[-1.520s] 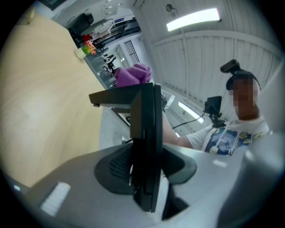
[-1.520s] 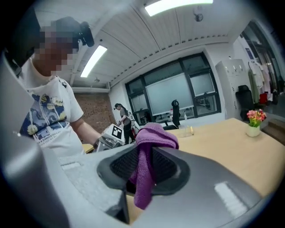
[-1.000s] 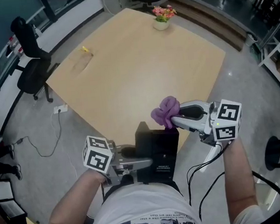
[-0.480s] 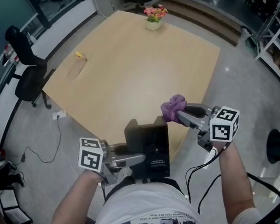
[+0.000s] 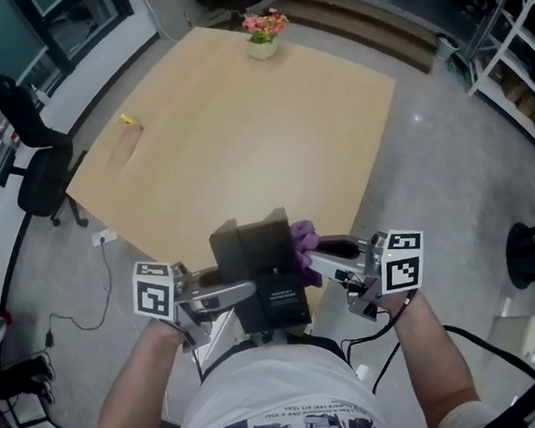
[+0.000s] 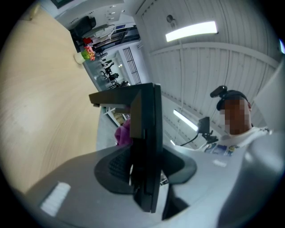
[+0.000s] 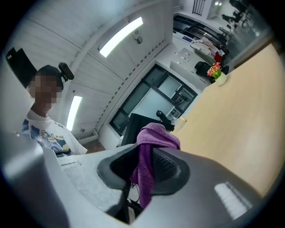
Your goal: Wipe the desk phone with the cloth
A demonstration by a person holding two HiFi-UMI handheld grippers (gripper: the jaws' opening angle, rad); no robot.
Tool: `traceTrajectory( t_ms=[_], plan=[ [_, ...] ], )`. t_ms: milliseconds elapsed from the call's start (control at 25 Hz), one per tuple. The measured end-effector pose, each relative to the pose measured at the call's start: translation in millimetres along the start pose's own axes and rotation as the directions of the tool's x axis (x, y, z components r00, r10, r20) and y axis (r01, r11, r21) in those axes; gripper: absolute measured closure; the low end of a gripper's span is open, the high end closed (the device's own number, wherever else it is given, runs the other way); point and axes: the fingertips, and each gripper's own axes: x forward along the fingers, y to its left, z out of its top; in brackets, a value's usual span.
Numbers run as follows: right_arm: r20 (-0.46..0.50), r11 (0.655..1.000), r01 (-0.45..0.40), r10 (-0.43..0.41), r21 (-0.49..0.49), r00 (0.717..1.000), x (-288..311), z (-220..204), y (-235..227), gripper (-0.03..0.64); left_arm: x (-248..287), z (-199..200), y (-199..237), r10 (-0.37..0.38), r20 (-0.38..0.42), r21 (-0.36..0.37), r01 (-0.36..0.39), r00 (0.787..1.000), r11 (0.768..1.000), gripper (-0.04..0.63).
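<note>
Left gripper view: phone (image 6: 147, 133) seemingly clamped.

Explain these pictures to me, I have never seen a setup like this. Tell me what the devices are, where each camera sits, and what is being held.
There is no robot here. A person holds a two-jaw gripper in each hand, and the marker cubes are part of them. The head view looks down from the person's head. The other two cameras ride on the grippers and look along their jaws. The left gripper clamps a black desk phone. The right gripper pinches a purple cloth beside the phone's right side. On the wooden table, a flower pot and a small yellow thing sit near the far edges.
</note>
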Motion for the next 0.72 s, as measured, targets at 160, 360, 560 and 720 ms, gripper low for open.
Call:
traceTrajectory(
  t_ms=[160, 360, 560, 720],
  plan=[
    [-0.022, 1.000, -0.021, 0.022, 0.010, 1.000, -6.5, -16.3, 6.0, 0.528, -1.2, 7.0, -0.7, -0.007, 0.004, -0.001, 0.007, 1.000, 1.000, 0.413],
    [-0.121, 1.000, -0.024, 0.023, -0.008, 0.992, -14.6, -47.8, 13.3, 0.526, -3.2, 15.0, -1.5, -0.008, 0.007, 0.005, 0.008, 1.000, 1.000, 0.413],
    [-0.189, 0.999, -0.029, 0.025, -0.018, 0.982, -21.0, -65.8, 12.4, 0.528, -4.1, 15.3, -3.1, -0.014, -0.001, 0.006, 0.014, 1.000, 1.000, 0.413],
    [-0.085, 0.999, 0.023, -0.026, -0.033, 0.996, -16.7, -34.1, -2.4, 0.528, -2.4, 9.5, -6.5, -0.029, -0.014, 0.001, 0.029, 0.999, 1.000, 0.413]
  ],
)
